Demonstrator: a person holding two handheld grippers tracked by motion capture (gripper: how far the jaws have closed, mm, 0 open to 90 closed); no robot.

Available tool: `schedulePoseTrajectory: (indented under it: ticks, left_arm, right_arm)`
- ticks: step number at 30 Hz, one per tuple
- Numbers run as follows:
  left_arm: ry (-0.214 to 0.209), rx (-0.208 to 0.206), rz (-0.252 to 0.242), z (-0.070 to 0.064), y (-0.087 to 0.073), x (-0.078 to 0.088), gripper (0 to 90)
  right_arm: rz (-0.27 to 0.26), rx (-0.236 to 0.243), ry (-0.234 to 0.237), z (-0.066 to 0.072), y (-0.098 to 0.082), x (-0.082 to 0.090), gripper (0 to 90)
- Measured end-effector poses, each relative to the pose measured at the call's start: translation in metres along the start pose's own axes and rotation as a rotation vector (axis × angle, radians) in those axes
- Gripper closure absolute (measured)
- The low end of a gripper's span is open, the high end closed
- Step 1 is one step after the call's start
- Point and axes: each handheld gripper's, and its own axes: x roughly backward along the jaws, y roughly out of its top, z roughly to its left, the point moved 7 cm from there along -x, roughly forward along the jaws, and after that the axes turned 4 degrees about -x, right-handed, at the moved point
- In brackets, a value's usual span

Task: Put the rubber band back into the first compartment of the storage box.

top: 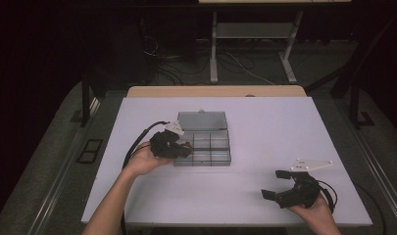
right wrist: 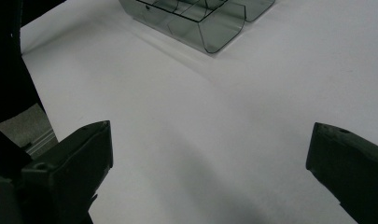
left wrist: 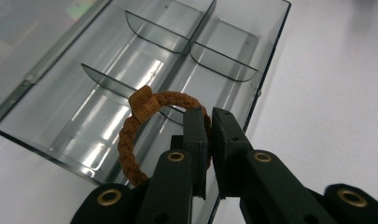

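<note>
Left gripper (left wrist: 208,135), jaws clamped on a brown braided band (left wrist: 130,135), held over the clear box (top: 220,157) at the tabletop's (top: 264,127) centre. Right gripper (top: 279,185) idle at 4 o'clock, jaws apart. Likely next: lowering into a compartment, then releasing.

white table (top: 264,186); desk legs (top: 213,49), cables (top: 186,63) on floor behind.

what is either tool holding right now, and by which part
The left tool is shut on a brown braided cord ring, pinching its braid on the side away from the flat tag. The right tool is open and holds nothing.
</note>
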Motion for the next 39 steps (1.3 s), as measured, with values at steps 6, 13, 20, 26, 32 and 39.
schedulePoseTrajectory:
  ticks: [6,13,20,26,32,39]
  left_arm:
    - [-0.013,0.011,0.013,-0.001,-0.003,-0.005,82.6]
    - [-0.016,0.02,0.024,0.002,-0.007,-0.007,79.4]
    - [0.001,0.042,-0.006,0.005,-0.006,-0.003,68.8]
    - [0.008,0.064,-0.035,0.004,-0.003,0.003,55.3]
    - [0.042,0.102,-0.073,0.006,0.002,0.012,40.4]
    - [0.04,0.114,-0.121,0.003,0.003,0.026,24.7]
  right_arm:
    - [0.01,-0.001,-0.002,0.0,-0.001,-0.001,0.7]
    - [0.011,0.003,-0.002,0.0,-0.001,-0.001,0.8]
    - [0.012,0.0,-0.002,0.0,-0.001,-0.001,0.7]
    - [0.009,0.004,-0.004,0.0,-0.001,-0.001,0.7]
    - [0.008,0.002,-0.005,0.0,-0.001,-0.001,0.7]
    - [0.007,0.001,-0.001,0.0,-0.001,-0.002,0.7]
